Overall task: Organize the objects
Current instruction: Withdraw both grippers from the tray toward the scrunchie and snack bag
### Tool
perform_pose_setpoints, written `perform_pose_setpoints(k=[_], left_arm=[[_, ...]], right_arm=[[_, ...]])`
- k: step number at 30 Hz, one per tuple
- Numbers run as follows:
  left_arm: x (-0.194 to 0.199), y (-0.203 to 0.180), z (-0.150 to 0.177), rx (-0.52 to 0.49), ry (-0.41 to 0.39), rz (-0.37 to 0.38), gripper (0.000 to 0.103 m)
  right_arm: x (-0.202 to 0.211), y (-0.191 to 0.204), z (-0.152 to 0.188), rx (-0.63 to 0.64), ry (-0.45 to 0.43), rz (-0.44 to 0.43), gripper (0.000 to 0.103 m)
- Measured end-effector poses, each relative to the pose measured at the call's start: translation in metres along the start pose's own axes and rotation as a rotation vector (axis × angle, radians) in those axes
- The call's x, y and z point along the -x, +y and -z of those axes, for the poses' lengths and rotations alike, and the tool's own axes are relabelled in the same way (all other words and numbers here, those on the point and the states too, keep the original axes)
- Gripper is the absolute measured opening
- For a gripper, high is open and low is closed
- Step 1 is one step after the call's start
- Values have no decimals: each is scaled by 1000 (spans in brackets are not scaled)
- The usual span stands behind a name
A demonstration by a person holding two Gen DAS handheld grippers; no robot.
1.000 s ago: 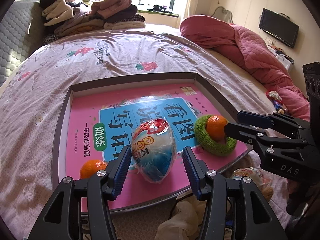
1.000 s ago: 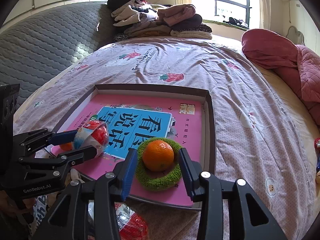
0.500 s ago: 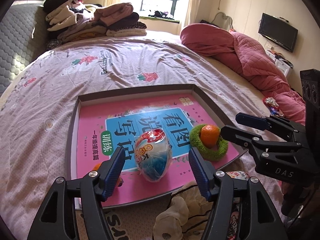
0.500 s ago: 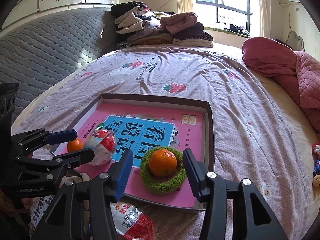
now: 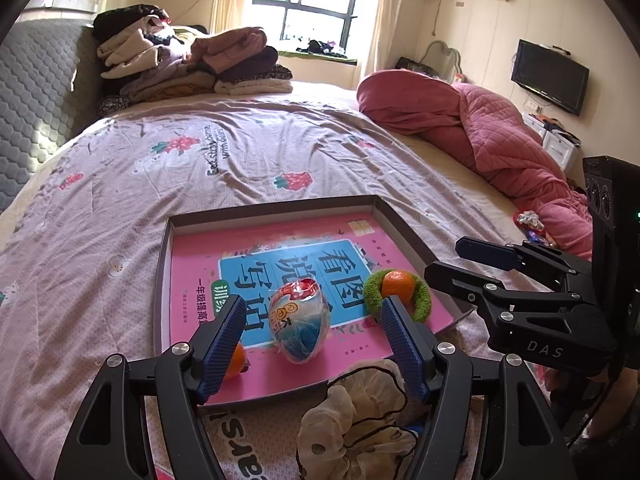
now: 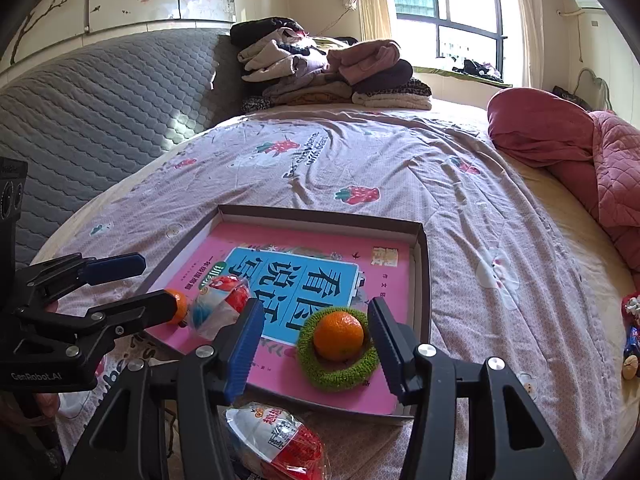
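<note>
A shallow dark tray (image 5: 276, 211) (image 6: 424, 276) lies on the bed with a pink and blue book (image 5: 288, 252) (image 6: 296, 268) inside. On the book stand a wrapped egg-shaped toy (image 5: 298, 326) (image 6: 220, 308), a tangerine (image 5: 236, 360) (image 6: 176, 306) at the near left, and another tangerine (image 5: 396, 284) (image 6: 339, 336) inside a green scrunchie (image 5: 420, 308) (image 6: 340, 372). My left gripper (image 5: 312, 344) is open and empty, just short of the egg toy. My right gripper (image 6: 314, 344) is open and empty, near the green scrunchie.
A cream scrunchie (image 5: 352, 420) and a second wrapped toy (image 6: 276, 436) lie in front of the tray. Folded clothes (image 5: 188, 64) are stacked at the head of the bed. A pink quilt (image 5: 472, 128) lies at the right, small toys (image 6: 632, 336) by it.
Both grippers have pulled back and risen from the tray. The egg toy and the tangerine in the scrunchie stay on the book, now farther from the open fingers.
</note>
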State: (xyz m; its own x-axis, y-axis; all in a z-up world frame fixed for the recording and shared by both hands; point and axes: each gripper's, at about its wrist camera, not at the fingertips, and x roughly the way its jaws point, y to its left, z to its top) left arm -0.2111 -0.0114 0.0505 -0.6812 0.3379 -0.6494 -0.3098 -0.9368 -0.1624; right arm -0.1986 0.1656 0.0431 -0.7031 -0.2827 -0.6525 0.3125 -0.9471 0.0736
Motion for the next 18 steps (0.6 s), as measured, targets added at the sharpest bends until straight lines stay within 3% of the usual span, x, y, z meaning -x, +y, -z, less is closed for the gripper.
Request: perform_pose_setpoints(k=[18], left_arm=[[41, -15, 8, -52, -56, -65, 72]], right_arm=[[37, 8, -8, 17, -79, -21, 57]])
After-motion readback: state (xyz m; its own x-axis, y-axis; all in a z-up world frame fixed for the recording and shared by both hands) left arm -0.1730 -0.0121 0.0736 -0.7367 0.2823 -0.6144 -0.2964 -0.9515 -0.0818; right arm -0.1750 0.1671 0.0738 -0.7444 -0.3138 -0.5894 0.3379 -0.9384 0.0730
